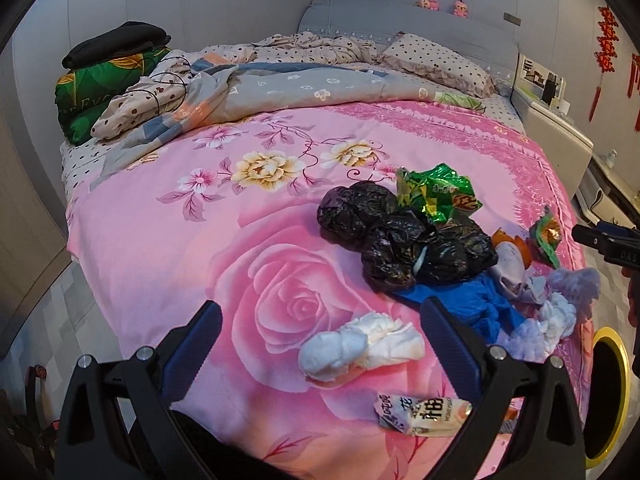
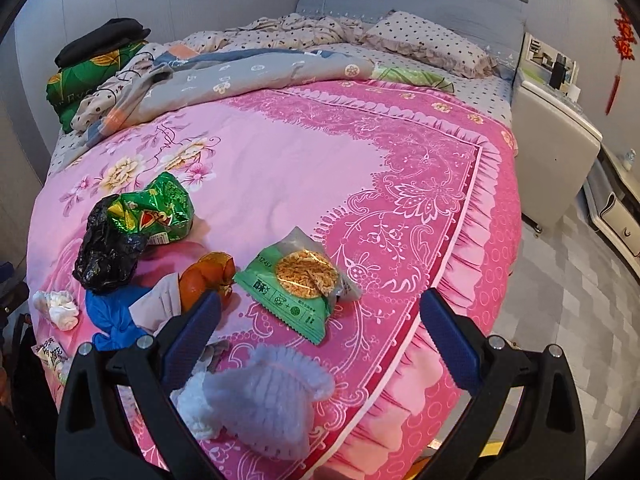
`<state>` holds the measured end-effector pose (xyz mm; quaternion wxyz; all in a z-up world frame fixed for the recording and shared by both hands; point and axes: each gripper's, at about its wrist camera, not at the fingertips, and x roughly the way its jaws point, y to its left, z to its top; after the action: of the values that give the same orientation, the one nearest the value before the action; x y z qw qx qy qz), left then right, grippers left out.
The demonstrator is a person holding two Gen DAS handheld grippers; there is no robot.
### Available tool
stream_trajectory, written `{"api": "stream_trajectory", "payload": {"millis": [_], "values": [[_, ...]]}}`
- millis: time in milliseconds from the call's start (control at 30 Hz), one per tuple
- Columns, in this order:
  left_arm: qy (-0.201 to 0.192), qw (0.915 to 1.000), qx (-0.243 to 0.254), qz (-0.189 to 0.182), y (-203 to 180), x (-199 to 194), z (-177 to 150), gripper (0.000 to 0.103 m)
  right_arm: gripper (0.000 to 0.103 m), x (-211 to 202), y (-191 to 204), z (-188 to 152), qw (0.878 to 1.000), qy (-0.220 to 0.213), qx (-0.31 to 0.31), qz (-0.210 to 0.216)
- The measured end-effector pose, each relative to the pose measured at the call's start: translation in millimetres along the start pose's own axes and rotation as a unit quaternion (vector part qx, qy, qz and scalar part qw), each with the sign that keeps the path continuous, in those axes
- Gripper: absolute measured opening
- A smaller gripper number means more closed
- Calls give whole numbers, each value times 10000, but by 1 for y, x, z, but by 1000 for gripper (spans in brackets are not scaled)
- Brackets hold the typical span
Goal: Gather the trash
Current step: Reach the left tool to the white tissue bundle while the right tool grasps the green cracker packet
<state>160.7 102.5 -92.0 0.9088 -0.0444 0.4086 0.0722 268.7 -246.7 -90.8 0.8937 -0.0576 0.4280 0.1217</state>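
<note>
Trash lies heaped on the bed (image 1: 160, 240) beside the black bag (image 1: 404, 236); both tongs, left (image 1: 320, 344) and right (image 2: 320, 336), hang open and empty, the pickup seemingly not begun; next, the left must close on the tissue (image 1: 360, 344).

blue bag (image 1: 476, 304): partly under black bags (image 1: 404, 236) | yellow-rimmed bin (image 1: 610, 396): cut by edge
</note>
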Motion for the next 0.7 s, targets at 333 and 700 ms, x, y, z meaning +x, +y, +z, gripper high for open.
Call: {"api": "stream_trajectory", "payload": {"millis": [333,700], "values": [[401,9987,41,-317,5,43,-5,96,95,52,-2,14,9987,471,129,169],[601,9952,281,-723,-6,61,-6,67,74,70,-8,9,9965,661,471,207]]}}
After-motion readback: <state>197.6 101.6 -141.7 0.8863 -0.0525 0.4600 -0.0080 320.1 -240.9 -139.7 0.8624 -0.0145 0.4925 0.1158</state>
